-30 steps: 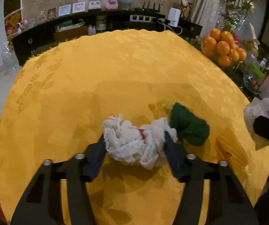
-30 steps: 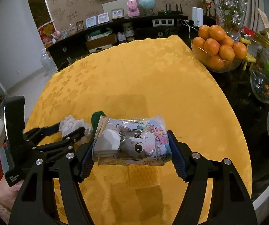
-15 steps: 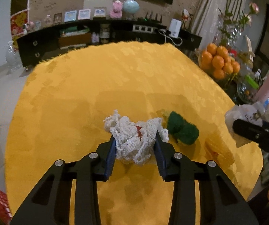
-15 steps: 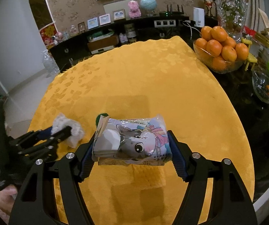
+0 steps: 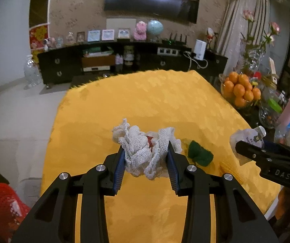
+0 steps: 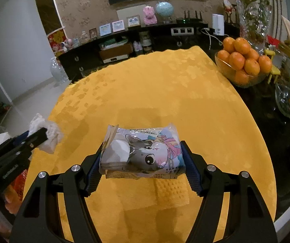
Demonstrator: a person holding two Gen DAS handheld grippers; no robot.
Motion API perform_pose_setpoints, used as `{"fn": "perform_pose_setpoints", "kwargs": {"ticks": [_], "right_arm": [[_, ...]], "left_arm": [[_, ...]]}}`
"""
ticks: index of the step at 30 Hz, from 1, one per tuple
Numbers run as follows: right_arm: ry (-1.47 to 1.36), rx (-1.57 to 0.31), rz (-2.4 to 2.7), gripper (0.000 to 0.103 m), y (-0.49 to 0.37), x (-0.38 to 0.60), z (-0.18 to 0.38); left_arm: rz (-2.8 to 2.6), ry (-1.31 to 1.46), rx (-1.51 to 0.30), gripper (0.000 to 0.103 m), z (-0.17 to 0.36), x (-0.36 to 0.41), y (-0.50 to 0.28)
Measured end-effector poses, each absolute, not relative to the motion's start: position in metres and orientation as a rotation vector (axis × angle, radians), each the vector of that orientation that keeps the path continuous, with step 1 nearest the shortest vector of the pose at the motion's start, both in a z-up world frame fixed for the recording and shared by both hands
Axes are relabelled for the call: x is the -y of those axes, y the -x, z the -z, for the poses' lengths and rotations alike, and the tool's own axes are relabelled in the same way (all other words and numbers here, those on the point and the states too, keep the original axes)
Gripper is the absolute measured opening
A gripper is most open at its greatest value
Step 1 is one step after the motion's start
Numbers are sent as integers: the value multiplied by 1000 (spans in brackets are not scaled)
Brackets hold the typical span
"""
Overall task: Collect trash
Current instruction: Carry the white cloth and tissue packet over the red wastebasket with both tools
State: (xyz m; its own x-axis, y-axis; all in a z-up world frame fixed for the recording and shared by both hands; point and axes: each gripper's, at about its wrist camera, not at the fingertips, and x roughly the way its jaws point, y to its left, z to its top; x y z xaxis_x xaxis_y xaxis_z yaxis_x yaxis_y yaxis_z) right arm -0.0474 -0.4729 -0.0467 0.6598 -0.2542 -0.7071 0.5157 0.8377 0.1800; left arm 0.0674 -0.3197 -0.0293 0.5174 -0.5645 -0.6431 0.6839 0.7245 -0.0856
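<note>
A: Jaws first, in the left wrist view — what has the left gripper (image 5: pixel 146 163) got?

B: Its jaws stand narrow and pinch a wad of white mesh rag (image 5: pixel 145 151), held clear above the yellow tablecloth (image 5: pixel 145 101). It looks soft, light and springy — I'd judge a squeeze across the bulk safest, since loose edges would snag or slip. A green scrap (image 5: pixel 200 155) lies on the cloth just right of the rag, not yet picked up.

A: Any writing there?

B: Only "DAS" on the other gripper's body at the right edge; the rest is cut off.

A: And the right wrist view?

B: The right gripper (image 6: pixel 142 159) stands about half open, clamped on a cartoon-cat packet (image 6: pixel 142 151) by its two short ends, above the tablecloth's near part. The film looks slick and crushable, so I'd hold it firmly across the width. The small print on it is too fine to read.

A: The oranges?

B: A bowl of oranges (image 6: pixel 244 62) sits beside the cloth's far right edge.
</note>
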Motion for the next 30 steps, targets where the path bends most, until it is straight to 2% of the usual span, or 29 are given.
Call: {"fn": "perform_pose_setpoints", "kwargs": {"ticks": [12,30], "right_arm": [[-328,-655,380,67,36,437,17],[-208,-602,146,67,-2,337,-14]], "left_arm": [[621,-164,-647,36,2,257,-62],[271,-88,-623,36,-21,102,-72]]}}
